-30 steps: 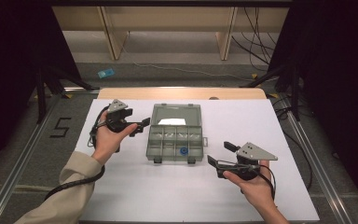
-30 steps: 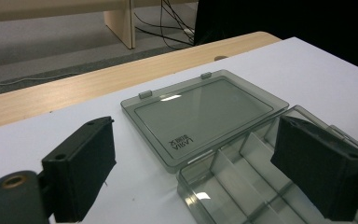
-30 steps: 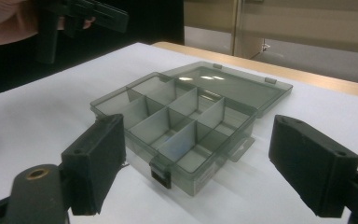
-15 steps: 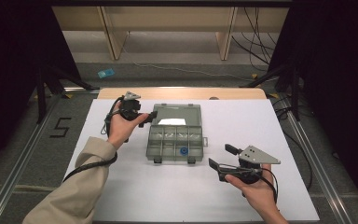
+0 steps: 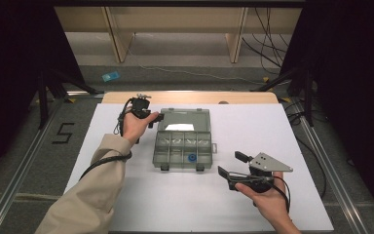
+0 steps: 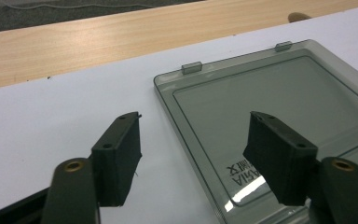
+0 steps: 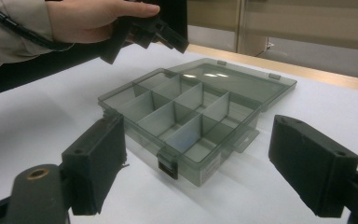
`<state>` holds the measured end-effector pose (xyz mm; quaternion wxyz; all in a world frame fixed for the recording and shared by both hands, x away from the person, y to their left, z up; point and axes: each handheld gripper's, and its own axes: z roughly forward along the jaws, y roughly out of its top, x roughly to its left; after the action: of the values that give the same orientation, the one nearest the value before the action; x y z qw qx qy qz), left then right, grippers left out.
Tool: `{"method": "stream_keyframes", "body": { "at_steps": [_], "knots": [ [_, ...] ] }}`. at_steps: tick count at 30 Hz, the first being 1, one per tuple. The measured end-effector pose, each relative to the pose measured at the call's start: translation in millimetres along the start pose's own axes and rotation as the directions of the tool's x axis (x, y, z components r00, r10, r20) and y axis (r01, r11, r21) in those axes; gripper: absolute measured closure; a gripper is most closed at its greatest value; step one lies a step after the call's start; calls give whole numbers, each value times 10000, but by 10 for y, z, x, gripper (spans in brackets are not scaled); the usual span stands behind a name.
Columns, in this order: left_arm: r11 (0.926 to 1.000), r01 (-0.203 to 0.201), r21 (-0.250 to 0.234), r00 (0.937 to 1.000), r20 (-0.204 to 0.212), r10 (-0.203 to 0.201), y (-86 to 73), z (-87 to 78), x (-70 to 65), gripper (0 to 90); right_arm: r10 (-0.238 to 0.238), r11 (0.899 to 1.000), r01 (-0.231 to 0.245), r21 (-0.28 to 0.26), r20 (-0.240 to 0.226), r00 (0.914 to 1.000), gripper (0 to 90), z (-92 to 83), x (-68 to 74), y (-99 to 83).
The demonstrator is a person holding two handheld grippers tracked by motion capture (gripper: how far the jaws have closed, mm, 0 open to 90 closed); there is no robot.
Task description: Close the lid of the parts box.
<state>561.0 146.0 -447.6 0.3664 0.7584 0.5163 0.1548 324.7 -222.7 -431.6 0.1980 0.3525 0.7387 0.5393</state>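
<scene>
1. Work in hand, as I read it: closing the smoke-grey translucent plastic compartment box (image 5: 182, 148). It lies at centre of the high view on the white table sheet (image 5: 272, 131), with its flat hinged lid (image 5: 184, 120) swung fully open and lying flat behind the tray, toward the upper part of the frame.
2. Left gripper (image 5: 152, 118) sits at the lid's left edge, upper-left of the box in the high view. Approach looks chosen to get a jaw under that edge so the lid can be flipped over.
3. Left gripper view: the lid (image 6: 270, 116) takes the centre-right of the frame, and its near corner and left edge run between the two black jaws. One jaw is over bare sheet at lower left, the other over the lid panel at lower right.
4. Left jaws have just been closing, but there is a clear gap either side and the pads do not press on anything. The lid edge is between them, not gripped.
5. Right gripper (image 5: 231, 170) is at lower right of the high view, near the tray's front right corner but apart from it. Jaws spread wide, empty. It looks parked, ready to steady the tray.
6. Right gripper view: tray (image 7: 186, 121) in mid-frame beyond the jaws, with dividers and front latch (image 7: 168, 165) facing the camera; left gripper (image 7: 156, 30) above the lid's far corner at upper left.
7. A small blue round part (image 5: 192, 157) sits in a front compartment, so the tray should stay level while the lid comes over.
</scene>
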Motion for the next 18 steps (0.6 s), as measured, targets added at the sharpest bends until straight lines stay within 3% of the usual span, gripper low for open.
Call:
{"method": "stream_keyframes", "body": {
  "at_steps": [6, 12, 16, 18],
  "knots": [
    [9987, 391, 323, 9992, -111, -388, 31, 106, -57, 488, -5, 10000, 5, -14, 15, 10000, 198, 0, -4, -2],
    [9923, 745, 988, 9969, -338, -715, 14, 220, -71, 562, 5, 10000, -5, 49, 15, 10000, 198, -1, -5, -5],
    [9860, 1280, 1069, 9915, -377, -1246, 4, 254, -86, 624, 19, 10000, -19, 55, -5, 10000, 199, 1, -8, -8],
    [9843, 1342, 1142, 9907, -360, -1309, 12, 261, -90, 650, 121, 9999, -121, 89, -31, 9999, 198, -2, -5, -7]
  ]
}}
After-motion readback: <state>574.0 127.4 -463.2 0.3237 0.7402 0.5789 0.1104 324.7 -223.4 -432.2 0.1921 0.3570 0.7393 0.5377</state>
